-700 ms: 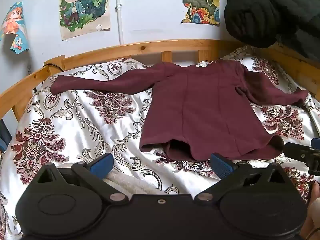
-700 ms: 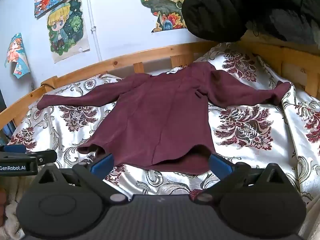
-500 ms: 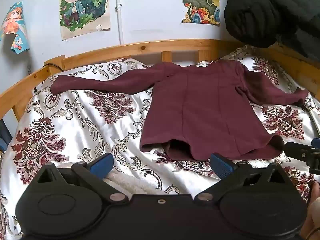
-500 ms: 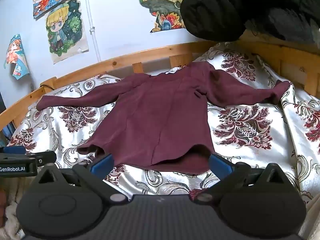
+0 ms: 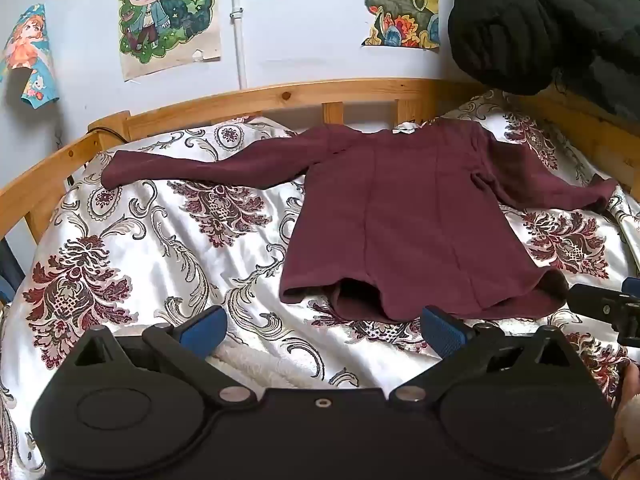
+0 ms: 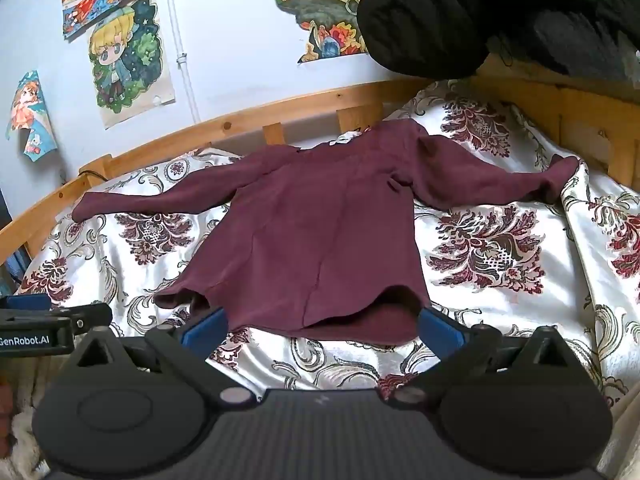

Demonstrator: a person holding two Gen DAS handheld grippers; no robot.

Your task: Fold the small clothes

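Observation:
A small maroon long-sleeved top (image 5: 416, 216) lies flat on the bed, collar toward the headboard, both sleeves spread out. It also shows in the right wrist view (image 6: 320, 232). My left gripper (image 5: 323, 330) is open and empty, just short of the hem's left part. My right gripper (image 6: 322, 326) is open and empty, its blue fingertips (image 6: 440, 330) at the hem's near edge. The right gripper's tip shows at the right edge of the left wrist view (image 5: 608, 312).
A white satin bedspread with dark red floral print (image 5: 160, 248) covers the bed. A wooden bed rail (image 5: 280, 96) runs along the back and sides. A black padded jacket (image 5: 540, 28) hangs at the upper right. Posters hang on the wall (image 5: 168, 16).
The right gripper has edged slightly forward toward the hem. The left gripper and the top have not visibly moved.

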